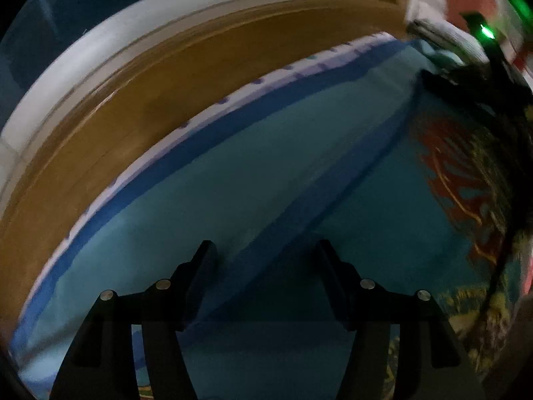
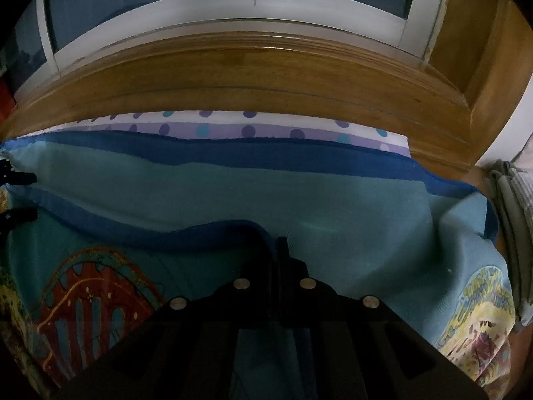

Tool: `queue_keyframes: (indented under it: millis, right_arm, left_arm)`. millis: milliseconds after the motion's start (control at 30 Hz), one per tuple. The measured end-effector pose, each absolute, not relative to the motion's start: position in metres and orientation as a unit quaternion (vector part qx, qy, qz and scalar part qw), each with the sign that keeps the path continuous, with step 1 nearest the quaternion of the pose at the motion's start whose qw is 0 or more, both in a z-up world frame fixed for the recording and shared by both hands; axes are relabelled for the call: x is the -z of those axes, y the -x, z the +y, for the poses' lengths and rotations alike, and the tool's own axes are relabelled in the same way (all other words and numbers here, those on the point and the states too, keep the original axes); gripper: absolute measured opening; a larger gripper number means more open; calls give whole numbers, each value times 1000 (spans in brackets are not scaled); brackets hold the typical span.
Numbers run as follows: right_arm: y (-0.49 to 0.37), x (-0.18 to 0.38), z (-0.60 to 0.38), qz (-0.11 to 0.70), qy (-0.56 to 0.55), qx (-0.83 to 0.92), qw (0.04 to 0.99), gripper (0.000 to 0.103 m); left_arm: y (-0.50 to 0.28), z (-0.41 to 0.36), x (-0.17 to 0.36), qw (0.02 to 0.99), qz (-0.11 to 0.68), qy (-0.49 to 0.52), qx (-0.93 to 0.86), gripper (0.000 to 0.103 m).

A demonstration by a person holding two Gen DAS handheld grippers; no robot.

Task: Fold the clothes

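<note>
From my left wrist camera I see the left gripper [image 1: 263, 250] with its jaws spread wide and nothing between them; both black fingers [image 1: 203, 266] hang over a teal cloth [image 1: 253, 180], and I cannot tell whether their tips touch it; a dark blue band [image 1: 333, 196] of the cloth runs on a slant between the fingers toward the upper right; past the cloth's far blue edge lies a strip of white and lilac spotted sheet [image 1: 233, 96], then a wooden ledge [image 1: 173, 83] and a white window frame [image 1: 110, 33]; at the right the cloth carries a red and yellow print [image 1: 463, 180]; the picture is blurred, and at the upper right I make out the right gripper [image 1: 466, 83] only as a dark shape with a green light [image 1: 487, 30] above it.

From my right wrist camera the right gripper [image 2: 278, 243] has its jaws pressed together, pinching the dark blue hem [image 2: 213, 233] of the teal cloth [image 2: 233, 183] at the fold; the cloth is spread across the bed with a red print [image 2: 90, 293] at the lower left and a yellow print [image 2: 479, 303] at the lower right; beyond it lie the spotted sheet [image 2: 253, 130], the wooden ledge [image 2: 253, 76] and the window frame [image 2: 233, 6]; at the left edge two dark fingertips [image 2: 23, 178] of the left gripper [image 2: 25, 196] stand apart above the cloth; a pile of folded grey fabric [image 2: 509, 206] sits at the right edge.
</note>
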State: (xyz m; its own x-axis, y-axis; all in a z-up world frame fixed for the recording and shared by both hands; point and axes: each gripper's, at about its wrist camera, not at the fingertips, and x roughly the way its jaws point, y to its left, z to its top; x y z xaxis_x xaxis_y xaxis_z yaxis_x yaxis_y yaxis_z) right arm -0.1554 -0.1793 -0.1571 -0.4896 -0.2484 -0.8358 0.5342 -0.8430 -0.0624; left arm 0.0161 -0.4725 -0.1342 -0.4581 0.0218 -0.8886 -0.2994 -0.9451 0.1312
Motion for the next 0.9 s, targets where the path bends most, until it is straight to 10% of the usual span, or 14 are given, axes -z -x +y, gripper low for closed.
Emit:
queue_keyframes:
  millis: [367, 567, 900]
  right_arm:
    - [153, 156, -178, 159, -448, 849, 233, 1]
    - [150, 156, -178, 151, -447, 850, 232, 1]
    - [154, 108, -183, 137, -410, 871, 232, 1]
  left_arm:
    - [9, -483, 136, 77, 135, 500, -852, 59]
    - [4, -469, 136, 113, 120, 492, -855, 1]
    - [22, -504, 114, 94, 35, 474, -875, 1]
